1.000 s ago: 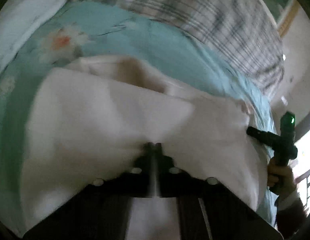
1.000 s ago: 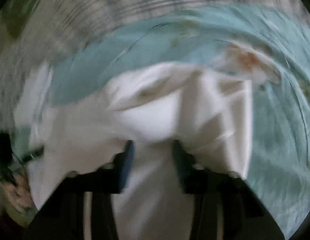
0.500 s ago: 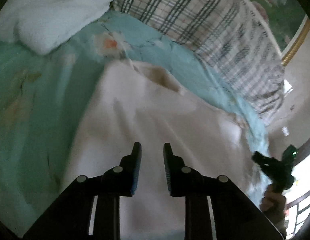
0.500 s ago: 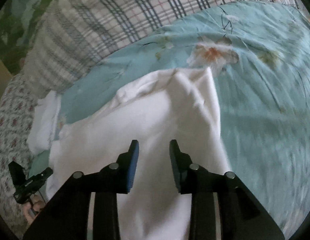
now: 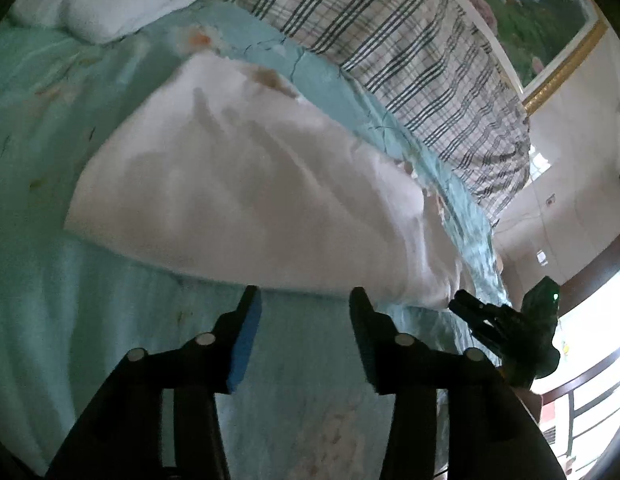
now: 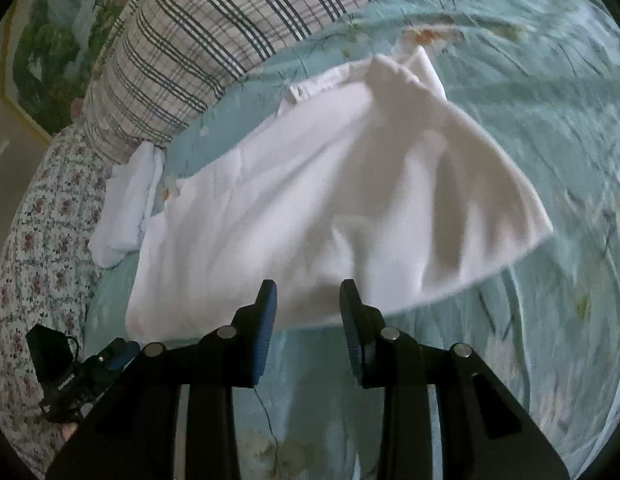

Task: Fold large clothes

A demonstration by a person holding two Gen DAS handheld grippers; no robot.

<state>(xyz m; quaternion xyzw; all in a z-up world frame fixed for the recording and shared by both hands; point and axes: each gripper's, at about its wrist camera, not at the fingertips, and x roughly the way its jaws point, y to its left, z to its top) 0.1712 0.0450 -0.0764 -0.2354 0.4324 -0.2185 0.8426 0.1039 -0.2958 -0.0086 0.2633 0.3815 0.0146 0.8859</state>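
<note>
Two black angular fingers are seen on the left gripper (image 5: 304, 300), each lined inside with a blue pad (image 5: 246, 344); round silver screws (image 5: 206, 339) are set along the finger links. The right gripper (image 6: 308, 294) is built alike: black links, ribbed blue pads (image 6: 266, 332), silver screw heads (image 6: 226, 332). From the left wrist view, at three o'clock, the other black gripper body with a small green light (image 5: 555, 297) is shown.

Right claw (image 6: 308, 300) open, empty, at near edge of white garment (image 6: 329, 184)
</note>
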